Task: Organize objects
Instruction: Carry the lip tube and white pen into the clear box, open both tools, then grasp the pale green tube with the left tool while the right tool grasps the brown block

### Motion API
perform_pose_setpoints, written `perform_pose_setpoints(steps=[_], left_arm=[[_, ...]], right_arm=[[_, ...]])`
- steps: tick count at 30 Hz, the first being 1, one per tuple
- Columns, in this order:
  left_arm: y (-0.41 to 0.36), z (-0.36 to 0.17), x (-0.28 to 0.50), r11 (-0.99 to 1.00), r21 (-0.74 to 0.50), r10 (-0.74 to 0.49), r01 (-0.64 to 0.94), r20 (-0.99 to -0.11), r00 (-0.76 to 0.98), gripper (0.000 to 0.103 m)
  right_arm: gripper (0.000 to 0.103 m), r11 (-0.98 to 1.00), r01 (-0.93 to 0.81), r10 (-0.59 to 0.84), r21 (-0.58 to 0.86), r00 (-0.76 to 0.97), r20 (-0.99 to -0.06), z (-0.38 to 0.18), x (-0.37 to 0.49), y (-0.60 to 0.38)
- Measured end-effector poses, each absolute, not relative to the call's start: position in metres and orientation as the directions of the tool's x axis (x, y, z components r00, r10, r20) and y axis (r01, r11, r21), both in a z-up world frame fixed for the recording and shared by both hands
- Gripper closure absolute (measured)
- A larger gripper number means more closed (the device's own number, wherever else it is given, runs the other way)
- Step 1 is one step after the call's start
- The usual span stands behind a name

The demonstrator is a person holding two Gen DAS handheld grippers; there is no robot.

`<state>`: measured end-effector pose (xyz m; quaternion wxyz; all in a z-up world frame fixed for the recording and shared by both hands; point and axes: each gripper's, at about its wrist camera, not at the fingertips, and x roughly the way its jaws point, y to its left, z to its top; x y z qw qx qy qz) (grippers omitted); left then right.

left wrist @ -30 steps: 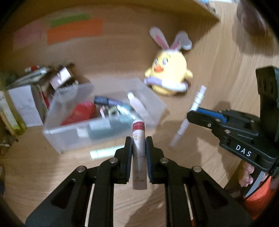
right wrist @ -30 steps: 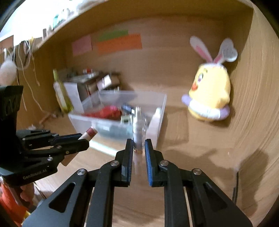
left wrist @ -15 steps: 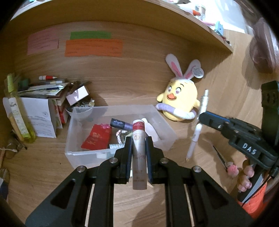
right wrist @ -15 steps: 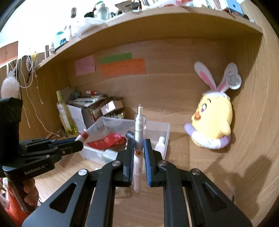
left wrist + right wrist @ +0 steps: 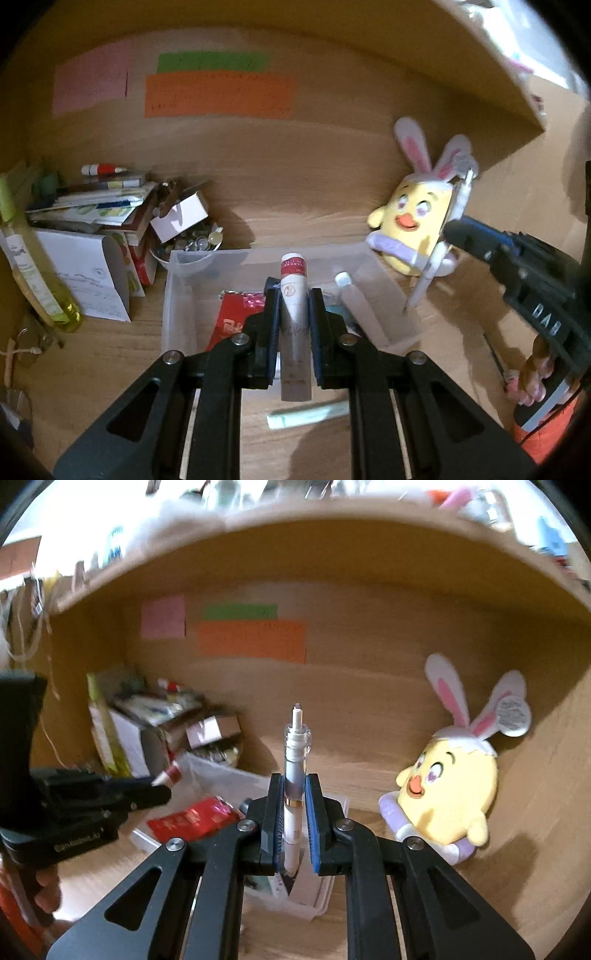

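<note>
Matte black, the left gripper (image 5: 293, 317) pinches a smooth cylindrical tube (image 5: 294, 325) with a red band near its top, standing upright between blue-lined pads and hanging over the near half of the clear plastic bin (image 5: 173, 295). That bin is thin-walled and rectangular with rounded corners; inside lie a glossy red packet (image 5: 229, 321) at 9 o'clock of the tube and a pale round-capped bottle (image 5: 354, 306) at 3 o'clock. A pale green flat stick (image 5: 308, 415) lies on the wood-grain desk (image 5: 110, 369) just in front of the bin's near wall. At 9 o'clock a stack of papers and boxes (image 5: 92, 206) and a yellow-green bottle (image 5: 40, 280) crowd the bin's left edge, with a strip of bare desk between. The right gripper (image 5: 294, 812) clamps a slim white pen (image 5: 294, 768) with a clear clip and gold ring, upright, its tip at 12 o'clock. A soft yellow plush chick (image 5: 447, 794) with pink-lined rabbit ears sits at 3 o'clock against the side panel, apart from the bin's right wall, open desk between them
</note>
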<state>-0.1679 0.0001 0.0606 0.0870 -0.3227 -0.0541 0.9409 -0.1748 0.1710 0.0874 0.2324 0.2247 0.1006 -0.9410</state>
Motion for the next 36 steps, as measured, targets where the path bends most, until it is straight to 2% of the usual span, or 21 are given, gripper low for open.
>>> perform_pose_setpoints(steps=[9, 17, 22, 26, 28, 30, 36], left_arm=[[-0.008, 0.026, -0.207, -0.987, -0.139, 0.157, -0.084, -0.682, -0.714, 0.089], [-0.017, 0.013, -0.213, -0.985, -0.157, 0.167, -0.077, -0.710, -0.684, 0.088], [-0.021, 0.022, -0.202, -0.985, -0.154, 0.160, -0.073, -0.686, -0.710, 0.075], [-0.020, 0.034, -0.188, -0.988, -0.135, 0.149, -0.078, -0.655, -0.741, 0.067], [-0.017, 0.042, -0.176, -0.989, -0.122, 0.140, -0.080, -0.631, -0.763, 0.055], [-0.015, 0.048, -0.166, -0.990, -0.111, 0.132, -0.081, -0.612, -0.780, 0.047], [-0.008, 0.058, -0.137, -0.991, -0.095, 0.133, -0.096, -0.582, -0.802, 0.030]], right_arm=[[0.093, -0.834, 0.525, -0.329, -0.169, -0.720, -0.611, 0.035, -0.214, 0.126], [0.092, -0.788, 0.601, -0.379, -0.135, -0.645, -0.663, 0.018, -0.220, 0.098], [0.087, -0.777, 0.625, -0.416, -0.075, -0.600, -0.683, 0.018, -0.220, 0.098], [0.076, -0.779, 0.626, -0.451, -0.020, -0.583, -0.676, 0.025, -0.213, 0.114], [0.071, -0.782, 0.623, -0.461, -0.007, -0.586, -0.667, 0.029, -0.209, 0.123], [0.067, -0.784, 0.621, -0.471, 0.006, -0.588, -0.657, 0.033, -0.201, 0.134], [0.051, -0.786, 0.617, -0.489, 0.019, -0.604, -0.630, 0.041, -0.179, 0.162]])
